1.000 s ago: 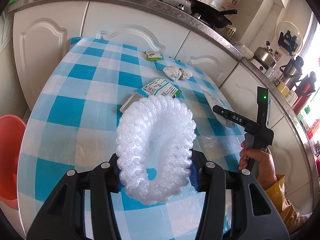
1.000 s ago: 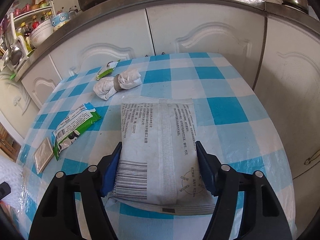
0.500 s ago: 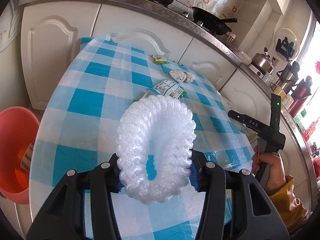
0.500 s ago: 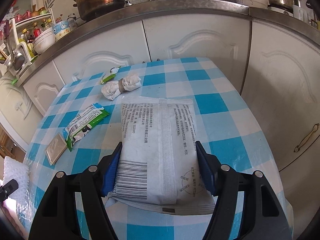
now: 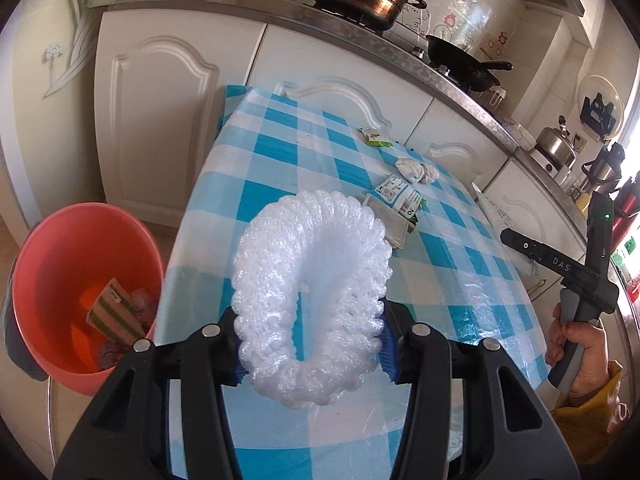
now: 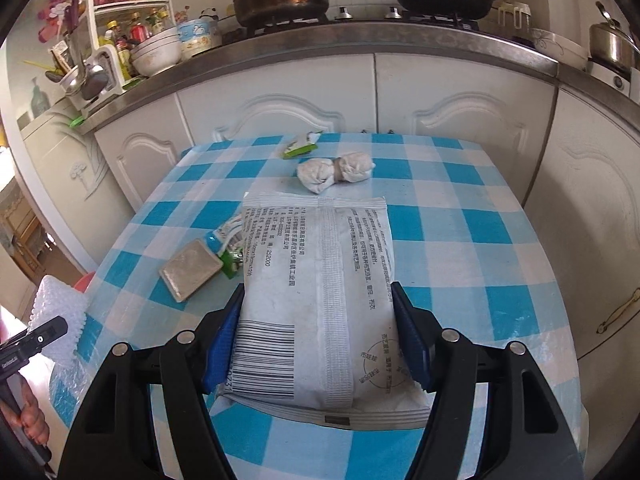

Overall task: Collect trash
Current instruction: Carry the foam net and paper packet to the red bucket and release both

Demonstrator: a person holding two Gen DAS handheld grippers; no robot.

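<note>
Clamping a white foam net sleeve (image 5: 310, 300) between its blue pads, the left gripper (image 5: 310, 354) fills the bottom centre of the left wrist view, the sleeve curling up over the blue-checked table (image 5: 280, 168). Lower left of that frame, beside the table's edge, sits an orange bin (image 5: 44, 280) with scraps inside; a second ago only its rim showed, so the view has swung toward it. The right gripper (image 6: 320, 344) pinches a white printed packet (image 6: 320, 300) at the bottom centre of the right wrist view, lifted clear of the table. Beyond it lie a tied white wad (image 6: 334, 170), a green wrapper (image 6: 300, 147) and a grey flat pack (image 6: 191, 274). More countertop shows than before.
</note>
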